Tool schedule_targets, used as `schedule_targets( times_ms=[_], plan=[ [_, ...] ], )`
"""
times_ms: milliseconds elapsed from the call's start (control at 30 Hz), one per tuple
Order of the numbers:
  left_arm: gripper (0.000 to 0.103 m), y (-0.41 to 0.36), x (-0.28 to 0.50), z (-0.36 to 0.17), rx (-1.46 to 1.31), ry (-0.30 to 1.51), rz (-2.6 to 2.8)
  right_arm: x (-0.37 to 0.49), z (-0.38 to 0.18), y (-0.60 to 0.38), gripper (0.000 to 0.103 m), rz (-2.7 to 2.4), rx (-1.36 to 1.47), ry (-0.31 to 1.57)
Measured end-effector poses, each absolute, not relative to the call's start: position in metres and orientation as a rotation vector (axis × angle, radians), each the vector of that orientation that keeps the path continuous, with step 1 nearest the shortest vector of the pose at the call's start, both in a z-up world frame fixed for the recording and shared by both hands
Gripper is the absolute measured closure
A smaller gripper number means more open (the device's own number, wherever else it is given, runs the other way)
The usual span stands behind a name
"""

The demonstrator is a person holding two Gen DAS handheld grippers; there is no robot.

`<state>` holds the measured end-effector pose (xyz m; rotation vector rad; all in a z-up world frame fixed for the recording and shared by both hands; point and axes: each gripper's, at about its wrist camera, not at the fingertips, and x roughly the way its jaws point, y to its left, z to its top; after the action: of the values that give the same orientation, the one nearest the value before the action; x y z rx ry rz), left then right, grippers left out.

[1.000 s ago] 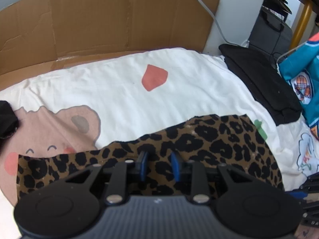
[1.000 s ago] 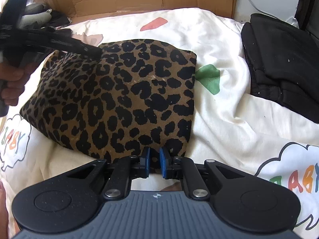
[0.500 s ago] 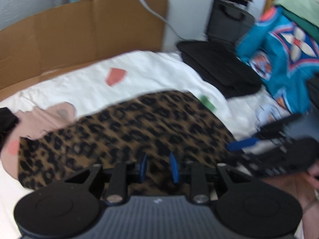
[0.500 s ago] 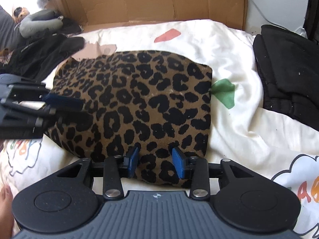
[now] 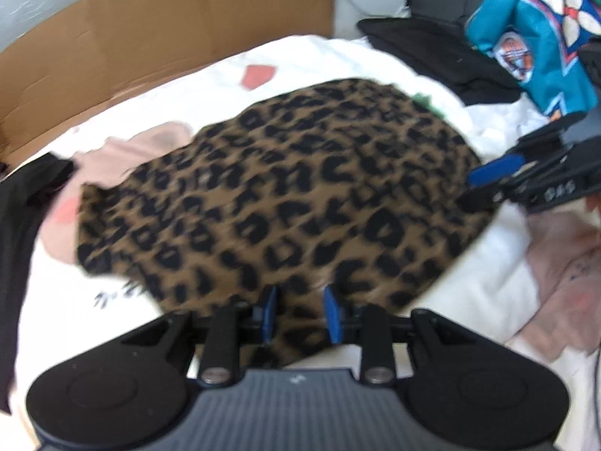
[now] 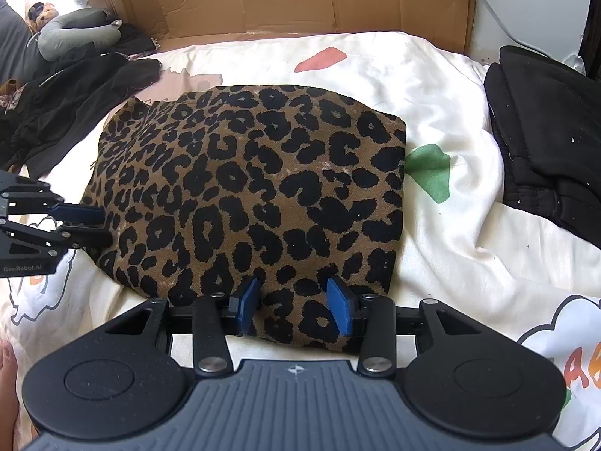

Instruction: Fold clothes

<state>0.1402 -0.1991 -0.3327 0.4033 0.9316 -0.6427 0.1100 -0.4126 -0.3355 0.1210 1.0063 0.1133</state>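
Cardboard lines the wall behind a bed (image 6: 443, 86) spread with a white cartoon-print sheet, and on it, straight ahead of both tools, lies the leopard top (image 6: 255, 188), folded into a flat rectangle. The right hand-held gripper (image 6: 296, 306) sits at the top's near edge, its jaws opening to a middling gap with the hem between them but the blue pads not pressing it, which reads as letting go after laying a fold. The left hand-held gripper (image 5: 300, 314) hangs over the top's left edge, jaws narrow and opening, cloth beneath them rather than pinched, though that view is blurred. Black clothes (image 6: 544, 143) lie stacked to the right of the right tool, likely finished pieces. A teal jersey (image 5: 541, 34) waits beyond, probably yet to fold
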Motion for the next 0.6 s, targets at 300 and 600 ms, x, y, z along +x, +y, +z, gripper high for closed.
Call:
schedule_targets(
  times_ms=[300,600],
  plan=[
    [0.071,-0.157,0.149,-0.328,0.364,0.992,-0.468,0.104,-0.320,-0.425,0.055,0.096,0.201,1.016],
    [0.073,-0.128,0.149,-0.308,0.181,1.039,-0.418,0.081,-0.309,-0.453,0.055,0.022,0.392,1.033]
  ],
)
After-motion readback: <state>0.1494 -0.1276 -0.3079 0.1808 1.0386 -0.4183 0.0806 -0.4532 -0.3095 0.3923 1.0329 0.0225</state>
